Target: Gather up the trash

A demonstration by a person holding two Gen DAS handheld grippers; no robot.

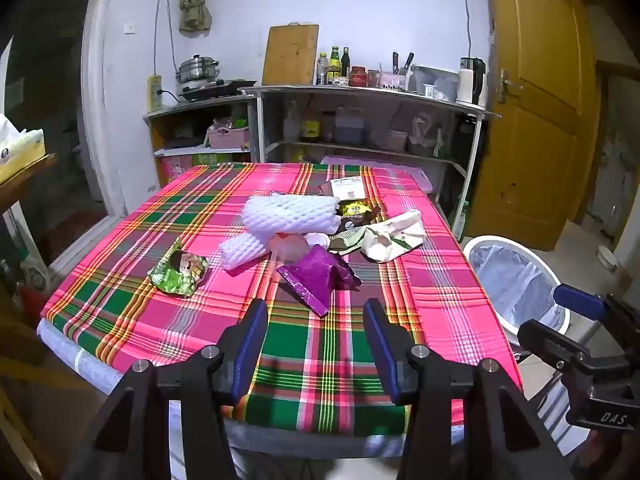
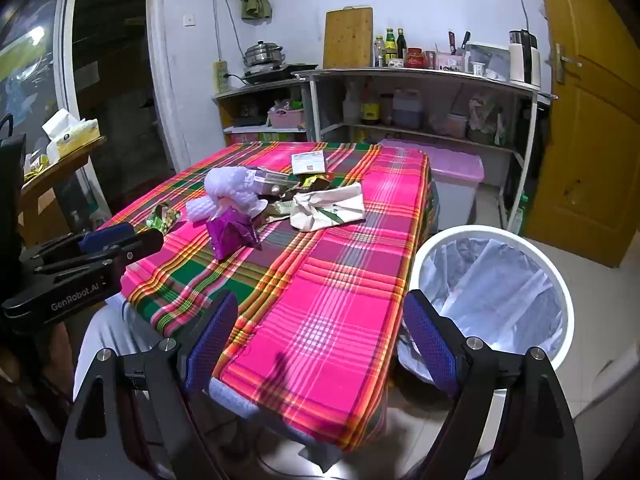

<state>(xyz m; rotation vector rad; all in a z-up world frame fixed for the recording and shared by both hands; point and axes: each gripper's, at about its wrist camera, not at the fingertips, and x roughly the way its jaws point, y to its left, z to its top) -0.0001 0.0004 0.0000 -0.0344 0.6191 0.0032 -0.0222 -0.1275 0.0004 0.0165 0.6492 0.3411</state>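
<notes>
Trash lies in a pile on the plaid-covered table [image 1: 320,360]: white foam netting [image 1: 290,213], a purple wrapper [image 1: 318,276], a green snack bag [image 1: 178,271], a crumpled cream paper bag [image 1: 394,236] and dark wrappers [image 1: 354,212]. The pile also shows in the right wrist view, with the purple wrapper [image 2: 230,232] and the paper bag [image 2: 328,208]. A white bin [image 2: 496,300] with a clear liner stands right of the table. My left gripper [image 1: 316,340] is open and empty over the table's near edge. My right gripper [image 2: 320,344] is open and empty between the table corner and the bin.
A metal shelf unit [image 1: 360,120] with bottles, a kettle and a cutting board stands behind the table. A yellow door [image 1: 536,100] is at the right. A pink-lidded box [image 2: 456,172] sits beyond the table. A side table with tissues [image 2: 68,136] is at the left.
</notes>
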